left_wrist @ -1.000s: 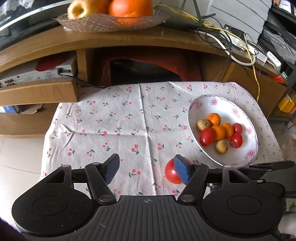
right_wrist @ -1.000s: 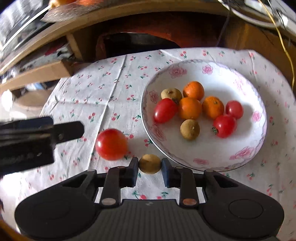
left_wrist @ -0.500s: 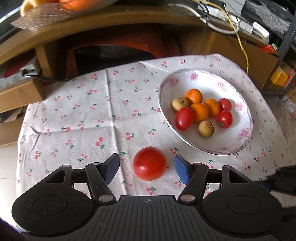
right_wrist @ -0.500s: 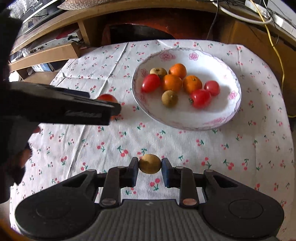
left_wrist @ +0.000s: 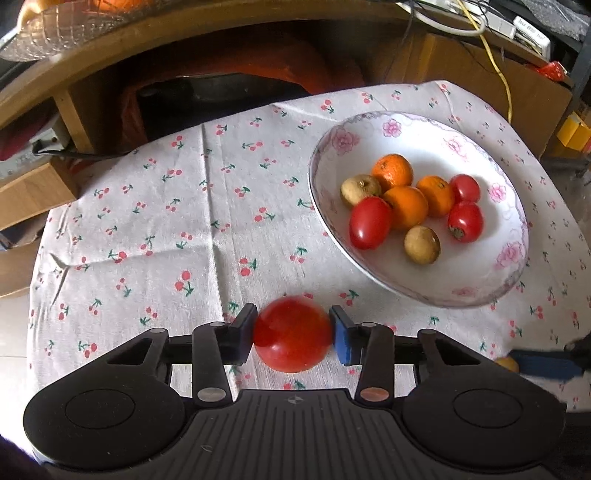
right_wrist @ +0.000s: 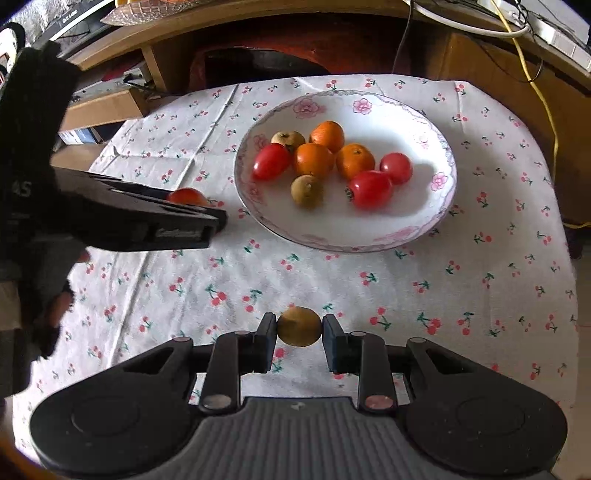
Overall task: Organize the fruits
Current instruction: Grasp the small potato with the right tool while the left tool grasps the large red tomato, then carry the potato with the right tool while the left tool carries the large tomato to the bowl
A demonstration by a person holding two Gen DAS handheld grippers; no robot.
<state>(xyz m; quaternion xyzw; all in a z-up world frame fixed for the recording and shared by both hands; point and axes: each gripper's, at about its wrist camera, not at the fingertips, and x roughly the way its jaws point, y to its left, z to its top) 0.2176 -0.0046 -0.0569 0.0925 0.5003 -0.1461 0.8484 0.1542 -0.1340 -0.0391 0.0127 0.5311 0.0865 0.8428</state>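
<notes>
My left gripper is shut on a large red tomato, its blue pads against both sides, just above the cherry-print cloth. My right gripper is shut on a small brown round fruit, held over the near part of the cloth. The flowered white bowl lies to the front right of the left gripper and holds several small oranges, red tomatoes and brown fruits. In the right wrist view the bowl is straight ahead, and the left gripper with the tomato is at its left.
A wooden TV stand rises behind the cloth-covered table, with a glass dish of fruit and loose cables on top. A gloved hand holds the left tool. The cloth drops off at the table's left and right edges.
My left gripper slid over the red tomato and shut on it. My right gripper pulled back from the bowl's rim with the brown fruit held in it.
</notes>
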